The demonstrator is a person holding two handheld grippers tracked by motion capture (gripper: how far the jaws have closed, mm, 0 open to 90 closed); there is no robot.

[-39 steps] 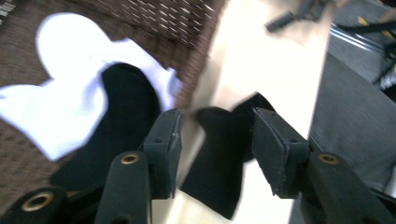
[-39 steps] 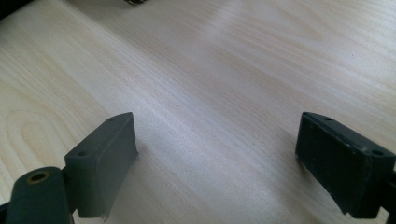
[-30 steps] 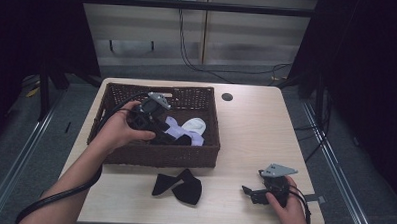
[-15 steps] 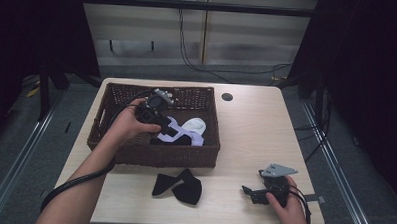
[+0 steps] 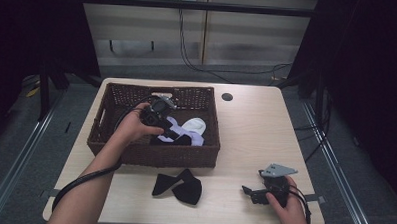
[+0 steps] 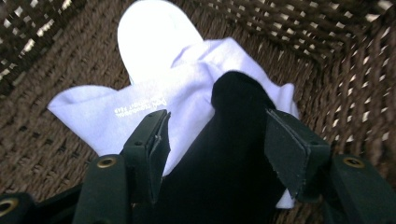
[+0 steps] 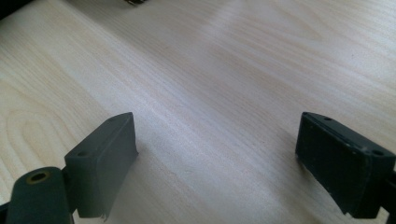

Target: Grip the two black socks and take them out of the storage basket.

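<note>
- A pale wood bench (image 5: 245, 138) stands before dark curtains and a grey wall, with a brown wicker basket (image 5: 110, 139) on its far left part.
- My left hand-held gripper (image 6: 212, 135) is down inside the basket, its jaws part-way apart and just opening, and the black sock (image 6: 233, 154) lies between them on top of the pale lilac sock (image 6: 140, 105); the pads do not seem to press on it.
- My right hand-held gripper (image 7: 215, 154) rests at the near right of the bench with wide jaws and nothing between them.
- A second pair of black socks (image 5: 179, 186) lies on the bench just in front of the basket.
- Risk, as I judge it: if I close here, the left pad could pinch the lilac sock along with the black one, since it sits right over the pale cloth, and both would lift together.
- Another risk: a pad could catch in the weave.
- Small white print runs along the lilac sock, too fine to read.
</note>
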